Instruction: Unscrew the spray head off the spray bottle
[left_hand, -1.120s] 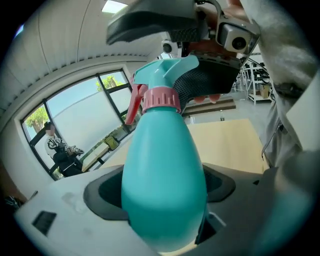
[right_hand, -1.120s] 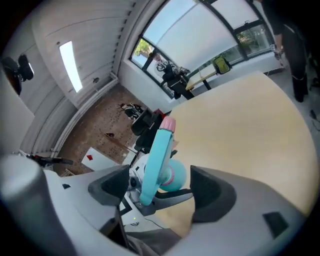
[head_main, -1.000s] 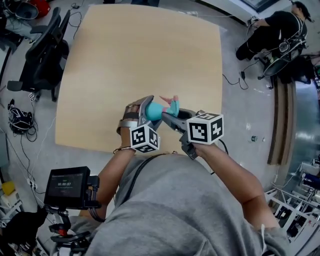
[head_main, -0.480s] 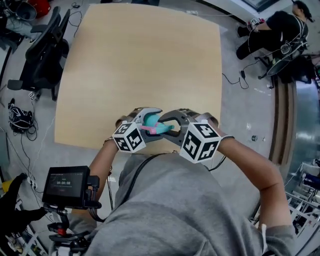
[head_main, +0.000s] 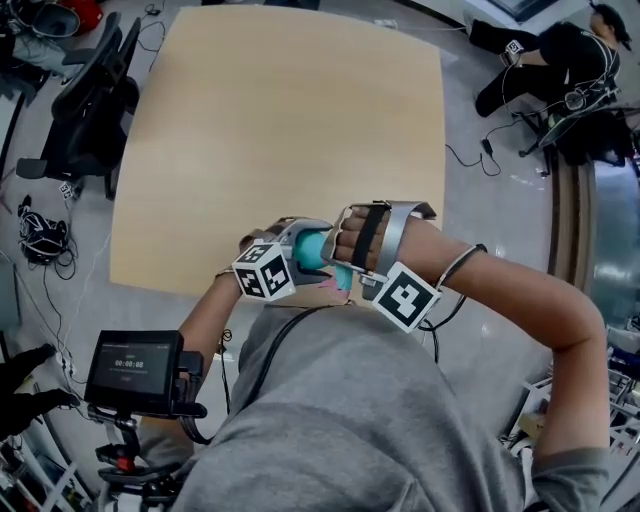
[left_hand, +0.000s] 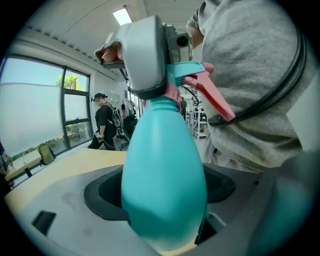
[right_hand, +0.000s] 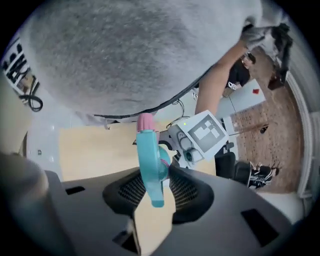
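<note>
Jaws of the left gripper (left_hand: 162, 202) stand partly spread and clamp the belly of the teal spray bottle (left_hand: 162, 160). The right gripper (right_hand: 157, 187) is closed on the teal spray head (right_hand: 149, 155), which sits on the bottle's neck with its pink trigger (left_hand: 210, 97) sticking out. Two grippers, one bottle and one head meet above the near edge of one pale wooden table (head_main: 280, 120). Grey floor surrounds it, with one black office chair (head_main: 90, 110) and one small screen (head_main: 135, 372).
</note>
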